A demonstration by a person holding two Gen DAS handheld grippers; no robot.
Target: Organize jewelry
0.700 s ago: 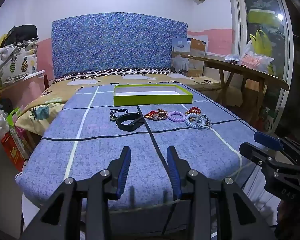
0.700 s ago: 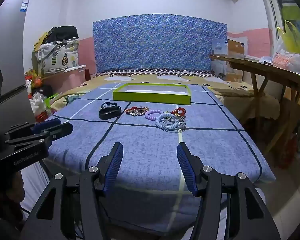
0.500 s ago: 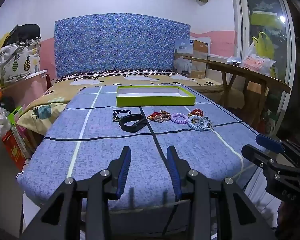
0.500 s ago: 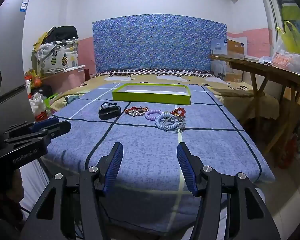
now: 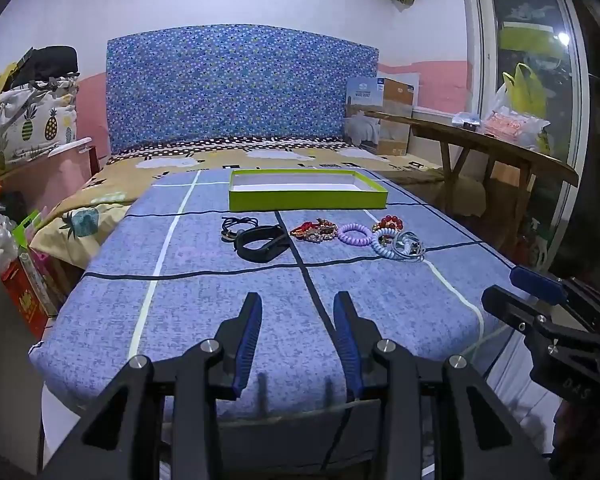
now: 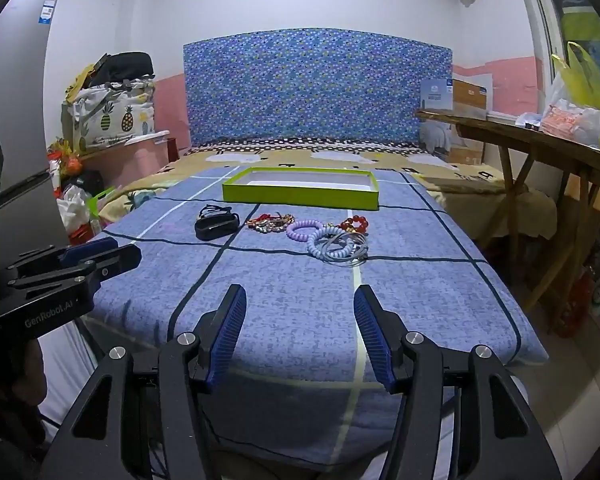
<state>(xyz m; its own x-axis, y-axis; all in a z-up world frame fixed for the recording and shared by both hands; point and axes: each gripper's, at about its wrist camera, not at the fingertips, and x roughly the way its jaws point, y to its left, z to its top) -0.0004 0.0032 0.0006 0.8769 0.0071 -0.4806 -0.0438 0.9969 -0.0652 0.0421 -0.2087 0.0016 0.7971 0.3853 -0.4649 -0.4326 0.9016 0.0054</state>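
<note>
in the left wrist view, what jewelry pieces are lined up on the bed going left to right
black cord → black band → red and gold bracelets → purple coil → pale blue coil. The red beads overlap the coils, so they are left out.

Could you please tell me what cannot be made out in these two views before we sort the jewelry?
- Green tray: floor mostly hidden by its near wall, both views.
- Black cord: partly behind the black band, right wrist view.
- Beaded pieces: too small to count or separate.
- Right gripper: cut off by the edge, left wrist view.
</note>
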